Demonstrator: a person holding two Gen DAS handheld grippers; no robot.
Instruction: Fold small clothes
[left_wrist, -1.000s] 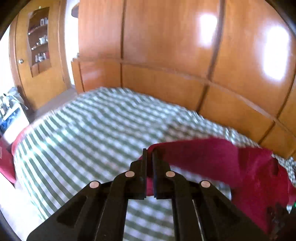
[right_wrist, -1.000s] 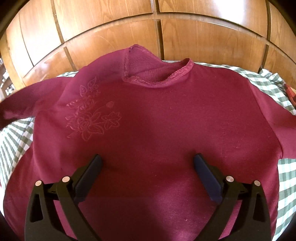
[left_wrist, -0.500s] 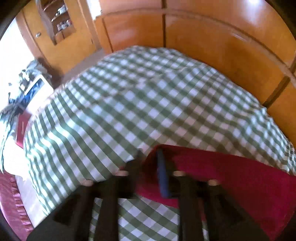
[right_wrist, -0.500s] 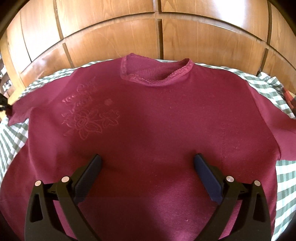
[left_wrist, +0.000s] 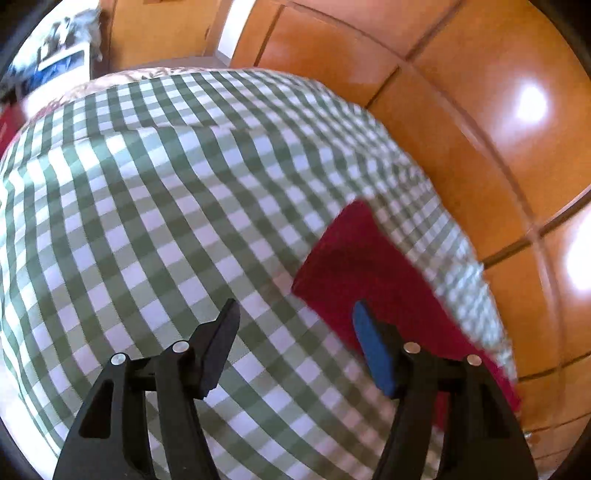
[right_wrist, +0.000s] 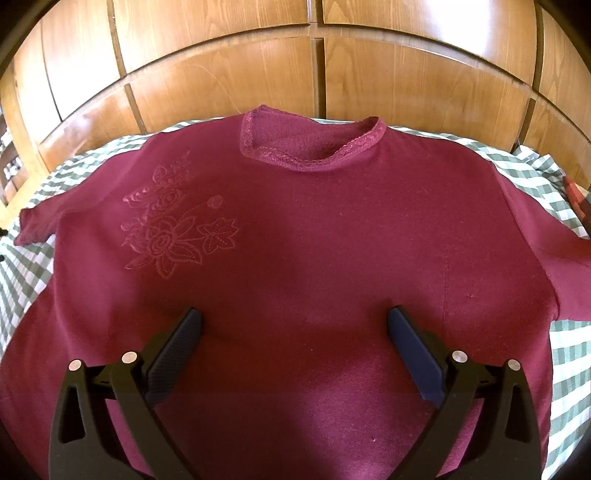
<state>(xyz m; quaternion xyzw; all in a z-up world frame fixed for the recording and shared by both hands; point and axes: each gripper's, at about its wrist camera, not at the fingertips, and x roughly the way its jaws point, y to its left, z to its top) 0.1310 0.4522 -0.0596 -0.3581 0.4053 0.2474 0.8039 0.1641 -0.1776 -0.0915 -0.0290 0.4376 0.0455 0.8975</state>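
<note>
Right view gets the whole sweater (right_wrist: 314, 258) flat on the checkered bed (right_wrist: 517, 162); left only a sleeve (left_wrist: 369, 273). Left tongs (left_wrist: 295, 314) opening, empty; right tongs (right_wrist: 293, 317) wide, angled down over it.

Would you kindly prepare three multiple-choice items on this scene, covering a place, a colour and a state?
1. Where on the sweater is the floral embroidery, as the right wrist view shows it?
A. left of the neckline
B. right of the neckline
C. on the hem

2. What colours is the checked cloth under it?
A. blue and yellow
B. green and white
C. red and black

3. How does the sweater lie?
A. folded in half
B. rolled into a ball
C. spread flat, front up

Answers: 1 A, the flowers sit toward the picture's left, below the collar. 2 B, green and white squares show in both views. 3 C, body and both sleeves lie spread out, with the collar opening and embroidery facing up.
</note>
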